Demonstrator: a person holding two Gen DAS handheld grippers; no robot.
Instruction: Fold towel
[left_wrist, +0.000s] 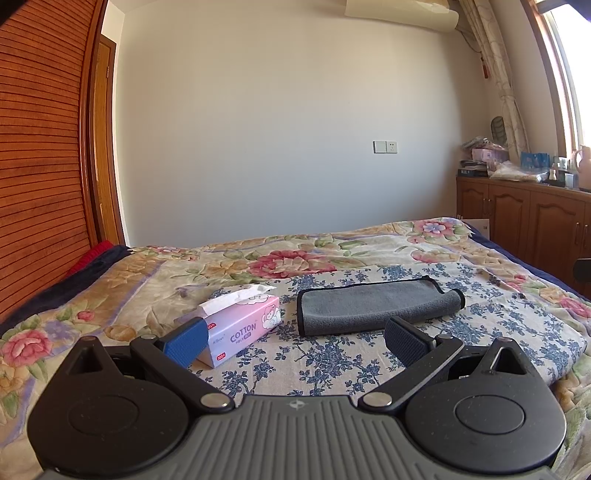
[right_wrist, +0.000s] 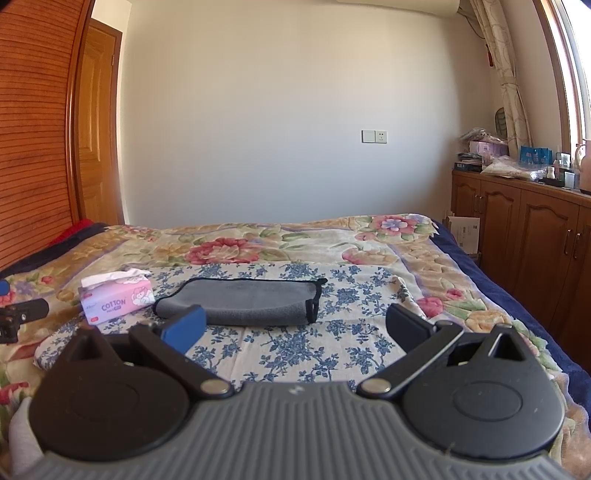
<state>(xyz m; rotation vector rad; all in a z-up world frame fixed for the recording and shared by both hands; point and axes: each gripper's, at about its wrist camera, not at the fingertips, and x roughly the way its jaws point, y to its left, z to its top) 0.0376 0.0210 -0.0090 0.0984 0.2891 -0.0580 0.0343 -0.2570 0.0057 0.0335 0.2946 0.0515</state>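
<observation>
A grey towel with black edging (left_wrist: 376, 304) lies folded into a long strip on a blue-flowered cloth (left_wrist: 317, 365) on the bed. It also shows in the right wrist view (right_wrist: 247, 301). My left gripper (left_wrist: 295, 341) is open and empty, held above the cloth just short of the towel. My right gripper (right_wrist: 293, 326) is open and empty, also just short of the towel's near edge. Part of the left gripper (right_wrist: 14, 314) shows at the left edge of the right wrist view.
A pink tissue box (left_wrist: 240, 325) stands left of the towel, also seen in the right wrist view (right_wrist: 116, 301). The bed has a floral blanket (left_wrist: 295, 254). A wooden cabinet (right_wrist: 524, 236) with clutter on top stands right of the bed. A slatted headboard (left_wrist: 40, 147) is left.
</observation>
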